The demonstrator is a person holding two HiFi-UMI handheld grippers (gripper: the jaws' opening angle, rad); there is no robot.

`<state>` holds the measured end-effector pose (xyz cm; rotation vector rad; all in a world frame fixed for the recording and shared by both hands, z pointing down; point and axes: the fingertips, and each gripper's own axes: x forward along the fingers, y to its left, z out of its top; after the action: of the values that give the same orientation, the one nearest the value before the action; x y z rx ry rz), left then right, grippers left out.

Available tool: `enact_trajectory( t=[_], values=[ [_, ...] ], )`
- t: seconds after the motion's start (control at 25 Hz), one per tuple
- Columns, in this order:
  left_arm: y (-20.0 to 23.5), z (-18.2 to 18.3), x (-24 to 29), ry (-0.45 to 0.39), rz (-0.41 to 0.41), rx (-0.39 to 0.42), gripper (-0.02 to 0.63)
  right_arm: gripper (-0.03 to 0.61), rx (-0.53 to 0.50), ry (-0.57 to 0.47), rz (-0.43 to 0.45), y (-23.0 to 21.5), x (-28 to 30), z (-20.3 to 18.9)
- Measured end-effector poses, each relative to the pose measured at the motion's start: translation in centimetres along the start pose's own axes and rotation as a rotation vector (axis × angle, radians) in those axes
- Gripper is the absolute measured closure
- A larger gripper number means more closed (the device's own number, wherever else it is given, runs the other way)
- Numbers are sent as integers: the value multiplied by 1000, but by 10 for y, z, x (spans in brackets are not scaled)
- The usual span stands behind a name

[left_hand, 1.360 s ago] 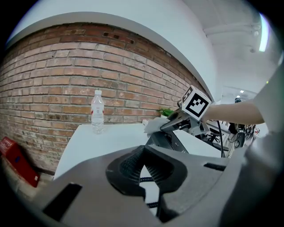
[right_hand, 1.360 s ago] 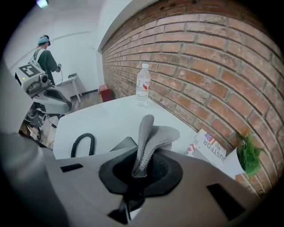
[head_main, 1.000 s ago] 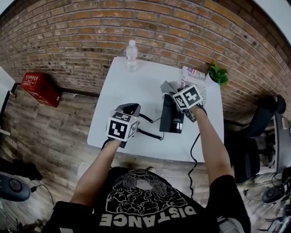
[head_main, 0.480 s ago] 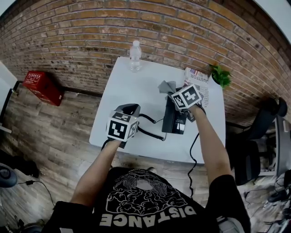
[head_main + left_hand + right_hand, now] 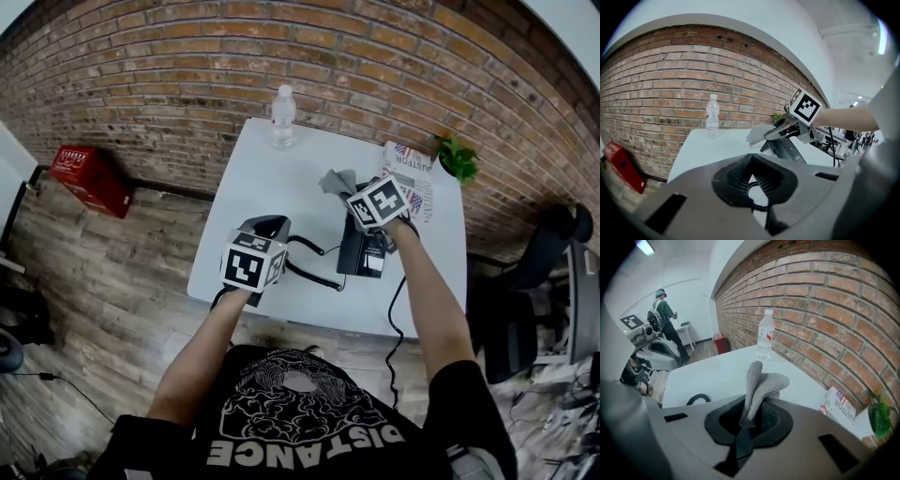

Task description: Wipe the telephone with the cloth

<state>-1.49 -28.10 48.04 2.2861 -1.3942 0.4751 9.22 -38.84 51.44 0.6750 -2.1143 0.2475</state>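
The black telephone (image 5: pixel 361 253) stands on the white table (image 5: pixel 272 178), right of centre; in the left gripper view the telephone (image 5: pixel 787 149) leans. My right gripper (image 5: pixel 354 187) hovers over its far end, shut on a grey cloth (image 5: pixel 336 180) that sticks up from the jaws (image 5: pixel 759 385). My left gripper (image 5: pixel 267 227) sits left of the phone, jaws shut with the coiled cord (image 5: pixel 753 185) between them. The cord (image 5: pixel 314 277) runs across the table to the phone. No handset shows.
A water bottle (image 5: pixel 282 114) stands at the table's far edge by the brick wall. A printed paper (image 5: pixel 412 173) and a small plant (image 5: pixel 457 157) lie at the far right corner. A red crate (image 5: pixel 86 178) is on the floor to the left, an office chair (image 5: pixel 539 253) to the right.
My right gripper has shifted a little to the left over the telephone, carrying the cloth. The left gripper has stayed where it was.
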Motion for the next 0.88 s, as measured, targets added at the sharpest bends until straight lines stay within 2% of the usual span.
enact_trajectory(
  t=[0.32,0.88],
  values=[
    [2,-2,-4,4,2,-7,607,566,-41,20,0,15,5,-5],
    [-3,-6,-11,7,-13,2,608,566,5,26,10,38,7,-26]
  ],
)
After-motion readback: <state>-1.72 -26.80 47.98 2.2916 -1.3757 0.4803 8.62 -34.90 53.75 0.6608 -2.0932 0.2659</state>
